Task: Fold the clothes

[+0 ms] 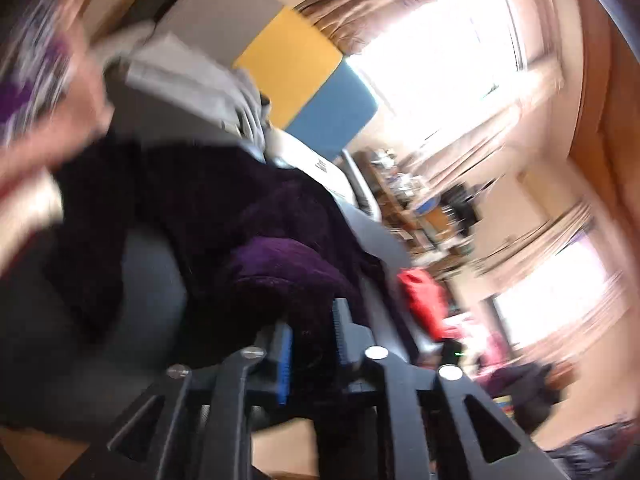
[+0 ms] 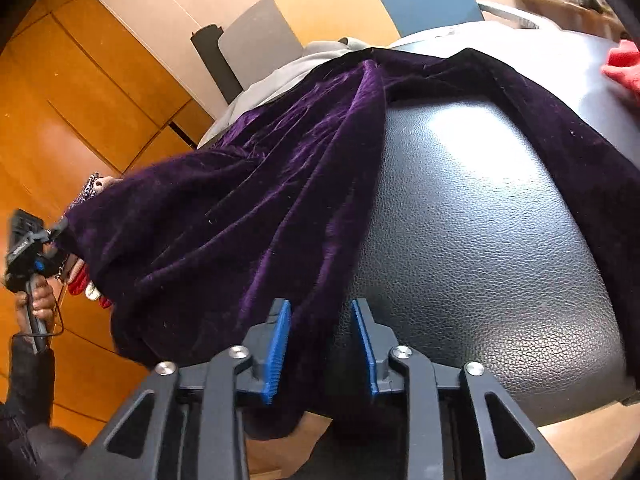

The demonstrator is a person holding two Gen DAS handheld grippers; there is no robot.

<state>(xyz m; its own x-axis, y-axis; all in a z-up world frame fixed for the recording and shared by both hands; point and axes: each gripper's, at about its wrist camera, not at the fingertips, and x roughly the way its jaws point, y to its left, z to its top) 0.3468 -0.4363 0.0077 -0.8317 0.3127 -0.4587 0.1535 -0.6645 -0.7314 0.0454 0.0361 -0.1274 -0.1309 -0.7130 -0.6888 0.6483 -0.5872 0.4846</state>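
Observation:
A dark purple velvet garment (image 2: 248, 208) lies draped over a black leather surface (image 2: 480, 248). In the right wrist view my right gripper (image 2: 322, 340) stands with its jaws apart and the garment's edge between the blue pads, not pinched. The left gripper (image 2: 38, 256) shows at the far left, held by a hand beside the garment's lifted side. In the blurred left wrist view my left gripper (image 1: 314, 344) has purple velvet (image 1: 280, 264) bunched between its narrowly spaced pads. A grey garment (image 1: 192, 80) lies behind the velvet.
A red cloth (image 2: 624, 64) lies at the far right of the leather surface and shows in the left wrist view (image 1: 424, 300). Orange wooden cabinets (image 2: 80, 100) stand to the left. Yellow (image 1: 288, 68) and blue (image 1: 336, 116) panels stand behind. Bright curtained windows (image 1: 440, 64) are on the right.

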